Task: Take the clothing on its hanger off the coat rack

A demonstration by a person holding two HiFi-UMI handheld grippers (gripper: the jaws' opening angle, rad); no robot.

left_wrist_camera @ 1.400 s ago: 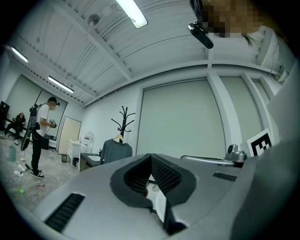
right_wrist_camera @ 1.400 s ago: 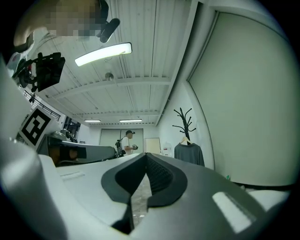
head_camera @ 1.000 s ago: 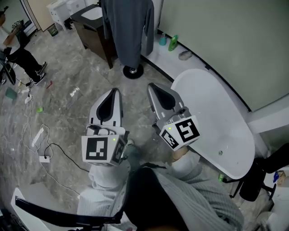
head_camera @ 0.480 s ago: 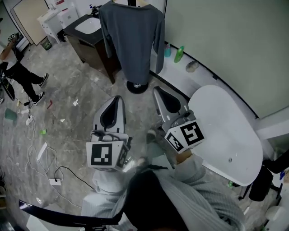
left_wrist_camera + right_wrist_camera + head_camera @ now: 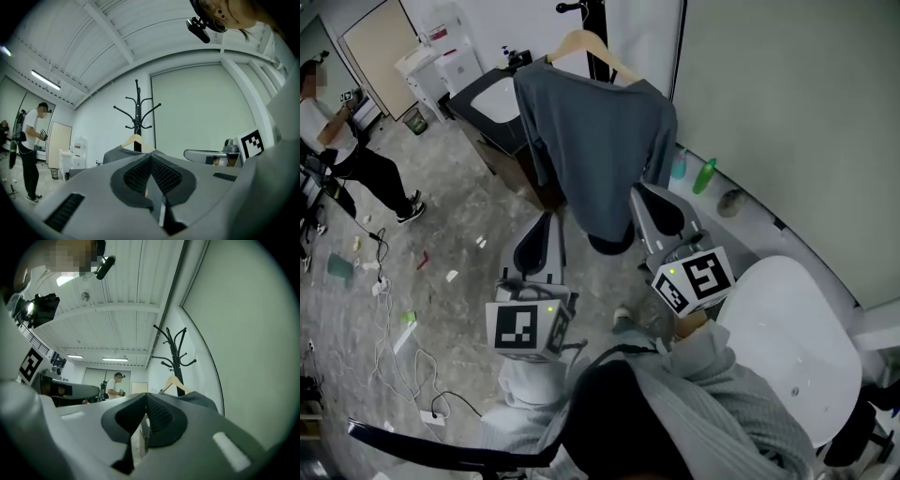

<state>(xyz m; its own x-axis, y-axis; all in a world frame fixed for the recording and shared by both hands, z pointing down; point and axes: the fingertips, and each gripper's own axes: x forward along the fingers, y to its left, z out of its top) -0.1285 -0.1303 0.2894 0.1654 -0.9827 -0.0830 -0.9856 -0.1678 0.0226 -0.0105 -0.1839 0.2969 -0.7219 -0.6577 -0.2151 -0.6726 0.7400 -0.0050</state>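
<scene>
- Nearest to us, lower centre of the head view: left gripper (image 5: 546, 223) and right gripper (image 5: 642, 192) point up-frame. Both sets of fingers (image 5: 152, 171) are pressed together with nothing between them, and neither touches any cloth.
- Just beyond the tips, upper centre: the grey sweater (image 5: 600, 150) hangs from a wooden hanger (image 5: 581, 42) on the black coat rack (image 5: 137, 108). Its hem drops behind the right gripper's tip in the frame.
- Handling, our judgement: the knit is soft, light and limp, so a pinch on the fabric would only stretch it or slide it off the hanger.
- The hanger is stiff and light. We would take hold at its wooden neck or shoulder, then lift so the hook clears the rack arm. The hook itself is too small for us to make out.
- Farther, at right: a green bottle (image 5: 705, 175) on a white ledge, label unreadable.
- Writing: none legible, only the square black-and-white markers on the gripper cubes.
</scene>
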